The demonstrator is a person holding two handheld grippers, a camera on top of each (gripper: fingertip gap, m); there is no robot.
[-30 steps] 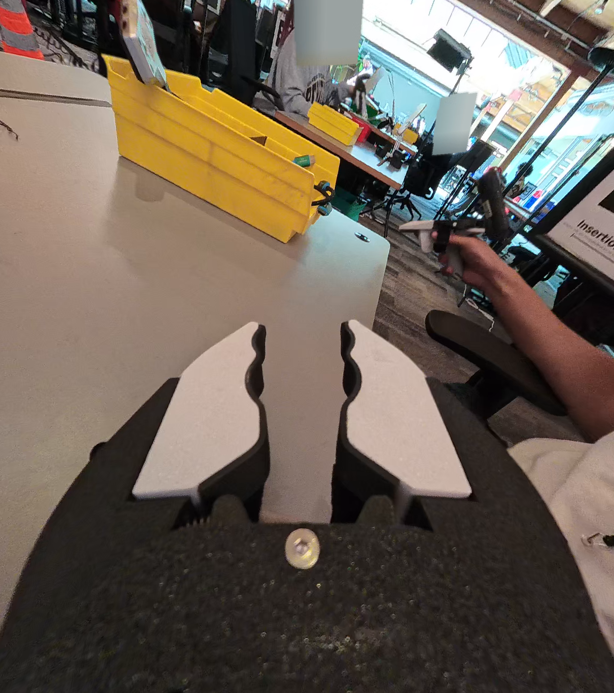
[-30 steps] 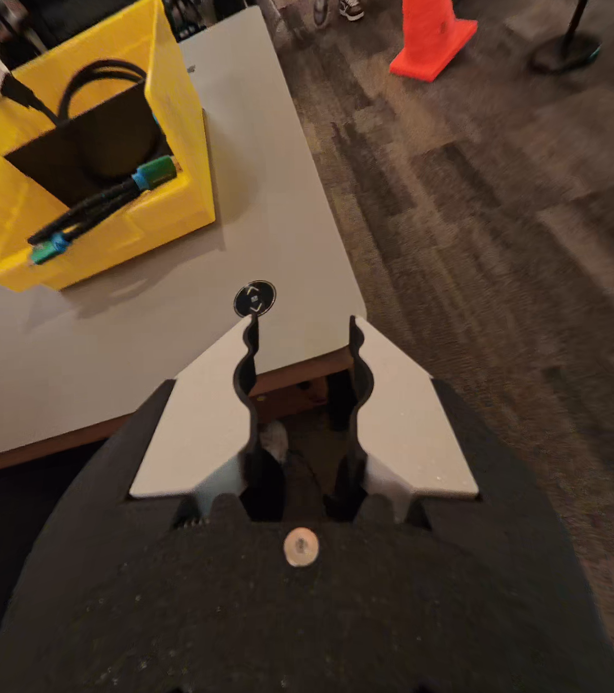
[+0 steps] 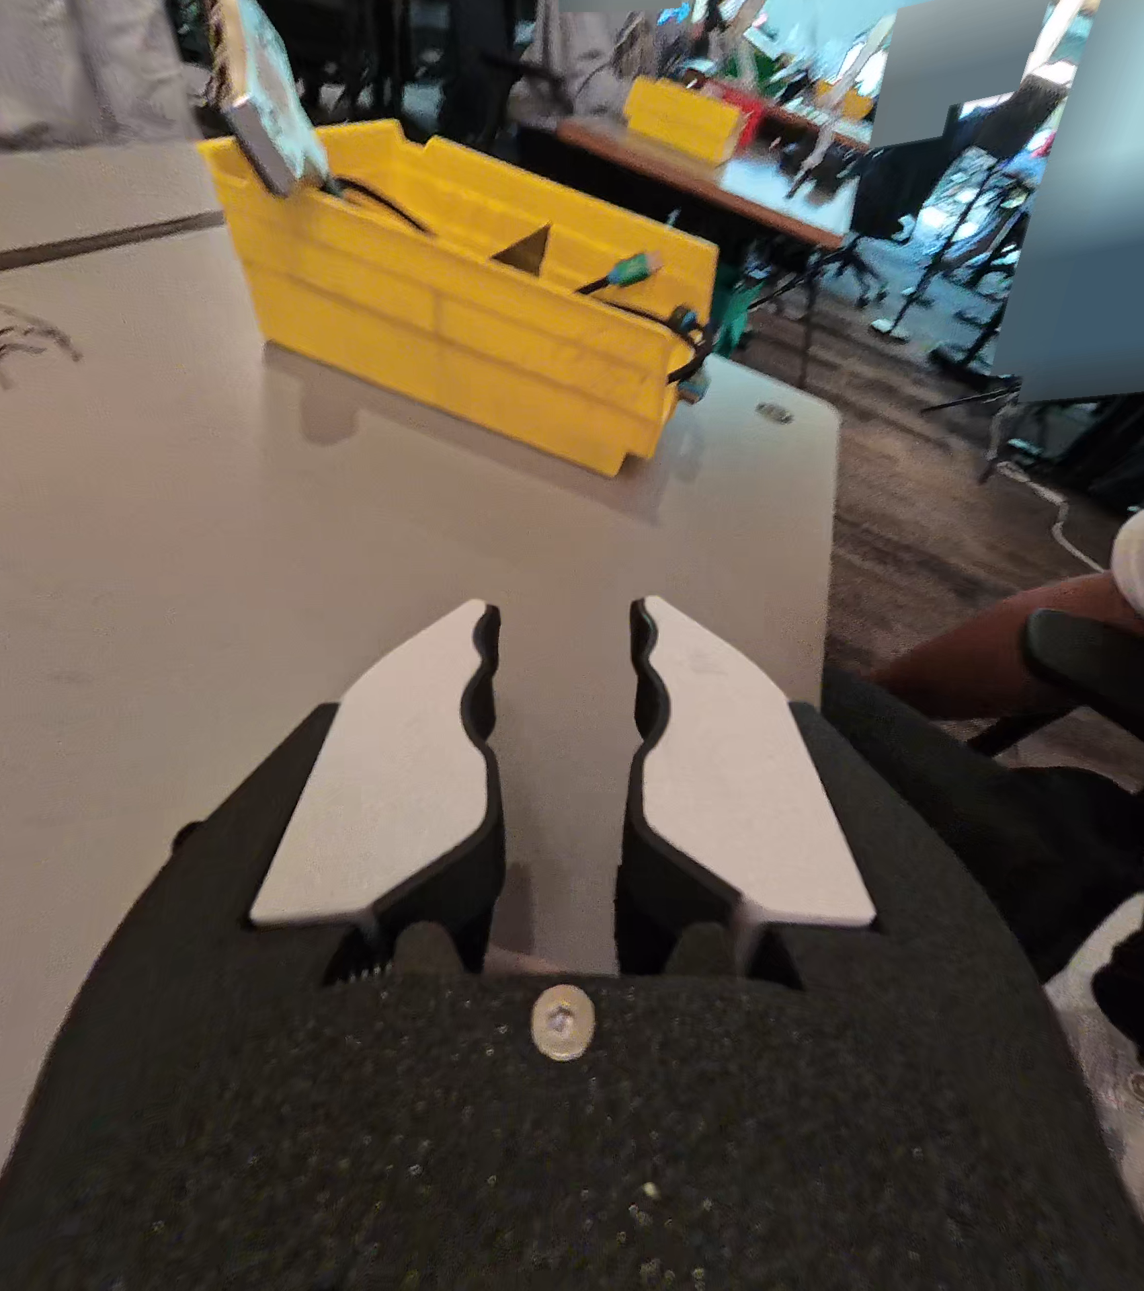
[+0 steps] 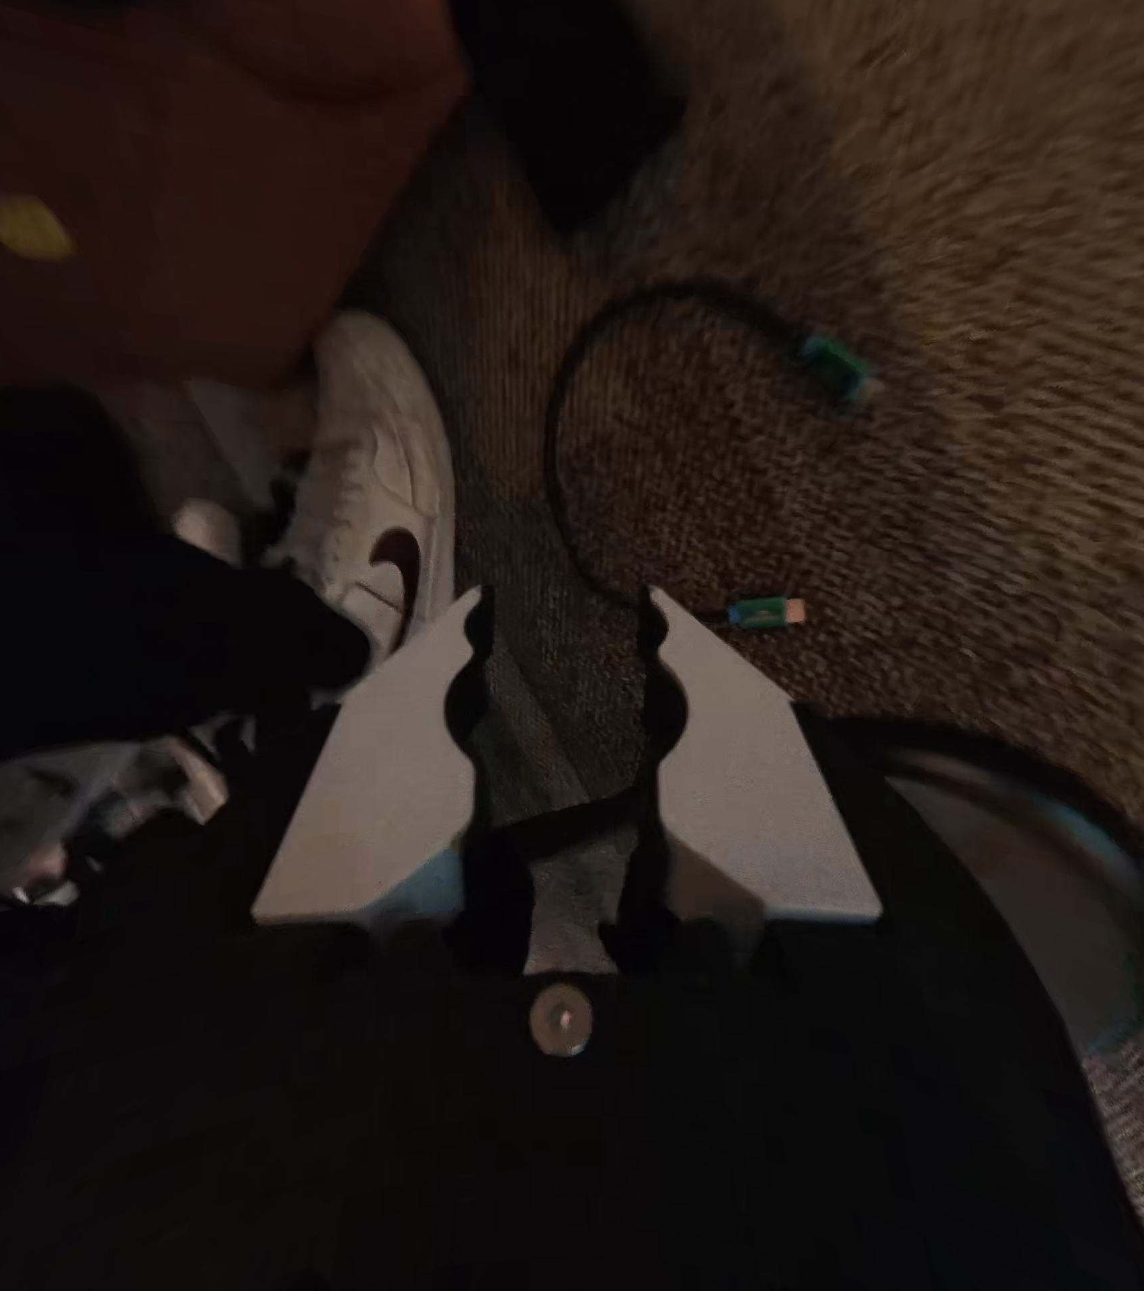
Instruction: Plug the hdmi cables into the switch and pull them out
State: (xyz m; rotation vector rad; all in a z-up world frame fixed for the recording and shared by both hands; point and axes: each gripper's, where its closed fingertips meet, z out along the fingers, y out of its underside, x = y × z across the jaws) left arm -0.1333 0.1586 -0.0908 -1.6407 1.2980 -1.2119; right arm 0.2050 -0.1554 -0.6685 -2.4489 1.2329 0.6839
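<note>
R tongs (image 4: pixel 566 611) wide, empty, over an HDMI cable (image 4: pixel 559 447) on the carpet (image 4: pixel 904 209). L tongs (image 3: pixel 563 615) wide, empty, over counter (image 3: pixel 136 559); more cables in bin (image 3: pixel 457 328). Switch not identifiable; nothing plugged yet, by appearances.

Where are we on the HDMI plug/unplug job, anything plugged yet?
Done: nothing visible; no cable is seen plugged in. In hand: nothing. The left gripper is open over the table, and the right gripper is open, pointing down at an HDMI cable lying on the carpet beside a white shoe. Left: pick that cable up, then plug and unplug; more cables sit in the yellow bin.
</note>
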